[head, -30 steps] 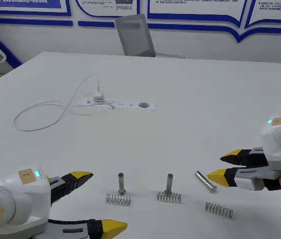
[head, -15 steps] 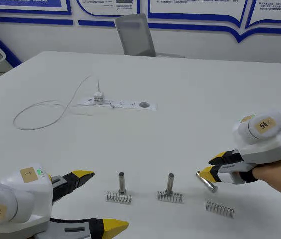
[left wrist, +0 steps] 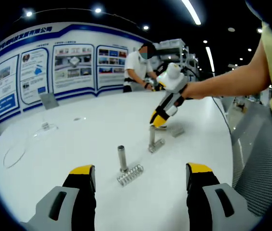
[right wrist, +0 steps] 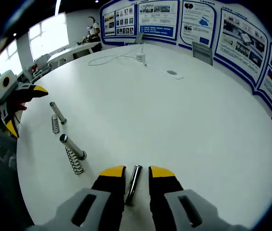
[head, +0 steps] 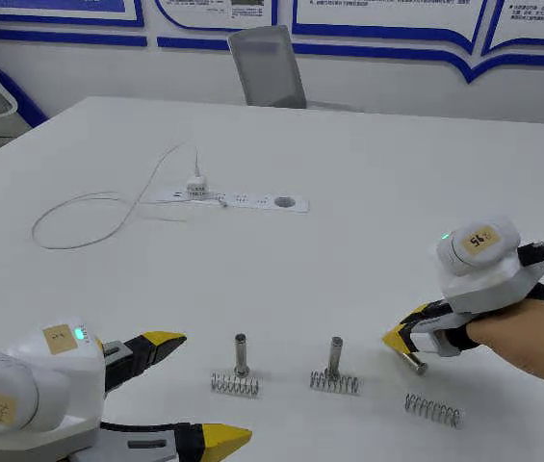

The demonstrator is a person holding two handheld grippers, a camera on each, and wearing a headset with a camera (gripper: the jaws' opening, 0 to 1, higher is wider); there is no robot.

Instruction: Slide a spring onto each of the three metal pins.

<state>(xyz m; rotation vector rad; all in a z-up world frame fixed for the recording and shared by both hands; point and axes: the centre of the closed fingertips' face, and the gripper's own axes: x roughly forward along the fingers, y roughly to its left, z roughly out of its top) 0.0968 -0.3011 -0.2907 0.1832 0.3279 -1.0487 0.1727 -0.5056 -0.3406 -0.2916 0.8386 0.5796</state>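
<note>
In the head view my right gripper (head: 404, 340) is down over the lying pin (head: 412, 363), flat on the table (head: 368, 241) near a loose spring (head: 433, 410). In the left gripper view my left gripper (left wrist: 140, 169) hangs wide open and empty, facing an upright pin (left wrist: 122, 158). In the right gripper view my jaws straddle the lying pin, narrowed but not pinching: I judge I'm picking it up, so next I close squarely and stand it upright
</note>
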